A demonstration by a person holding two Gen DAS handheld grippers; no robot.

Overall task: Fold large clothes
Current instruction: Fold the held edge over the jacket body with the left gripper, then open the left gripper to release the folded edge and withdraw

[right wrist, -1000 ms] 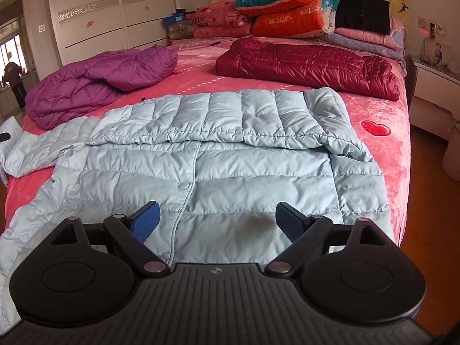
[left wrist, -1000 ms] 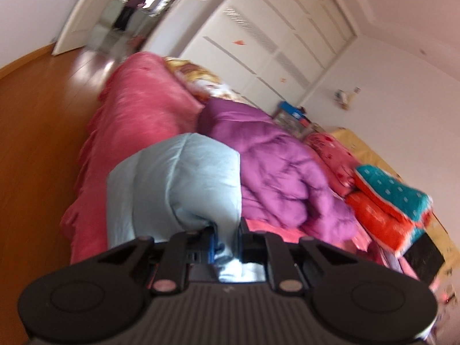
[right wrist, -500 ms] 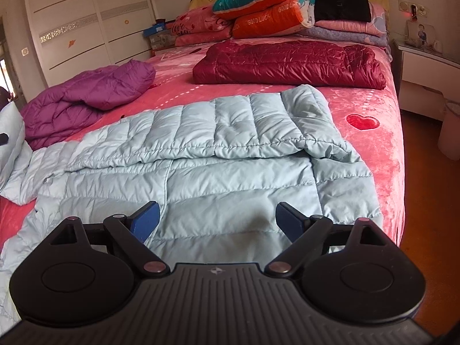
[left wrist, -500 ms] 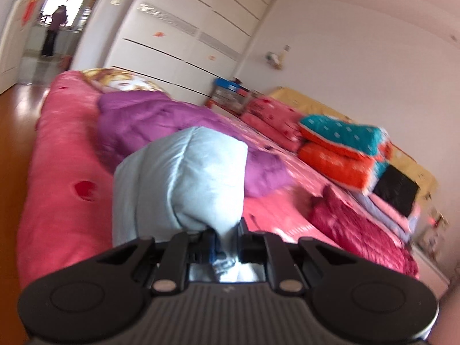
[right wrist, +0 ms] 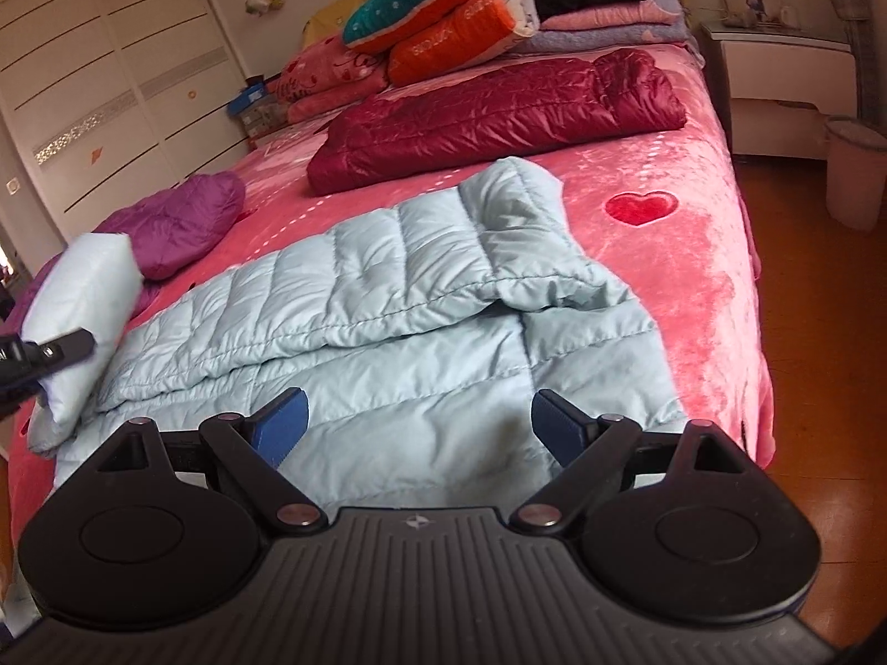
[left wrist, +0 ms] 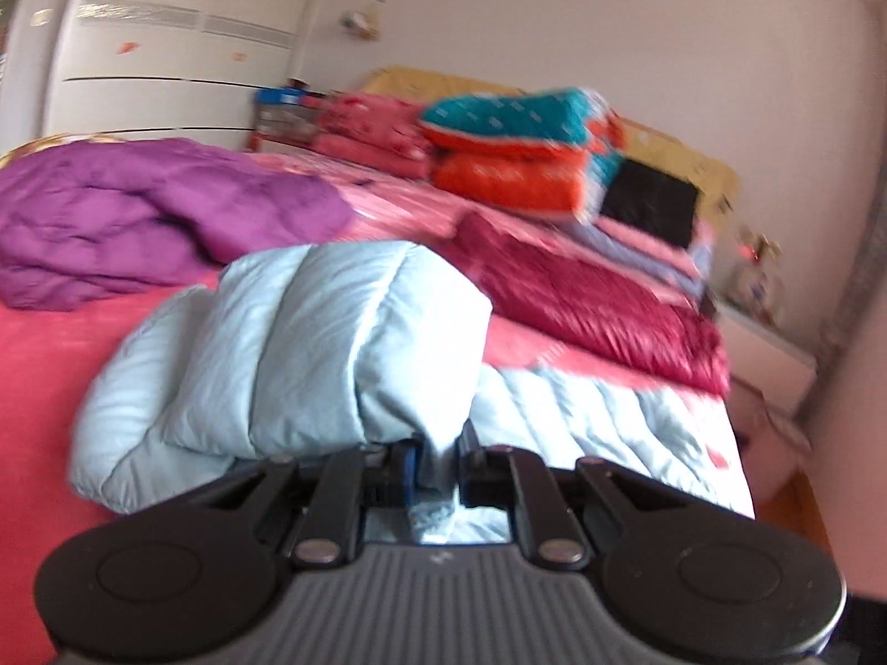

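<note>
Writing: orange pillow (right wrist: pixel 460 33) carries white letters, too small to read.
Jacket: pale blue jacket (right wrist: pixel 388 332) lies flat on the pink bed (right wrist: pixel 693 255), long axis running from near left to far right, top half folded over.
Left gripper (left wrist: pixel 435 463): clamped on the jacket's sleeve (left wrist: pixel 310 349), lifted.
Right gripper (right wrist: pixel 418 424): fingers wide apart, empty, above the hem.

Three down jackets (right wrist: pixel 388 343); one bed (right wrist: pixel 693 255); two grippers (right wrist: pixel 418 424)
</note>
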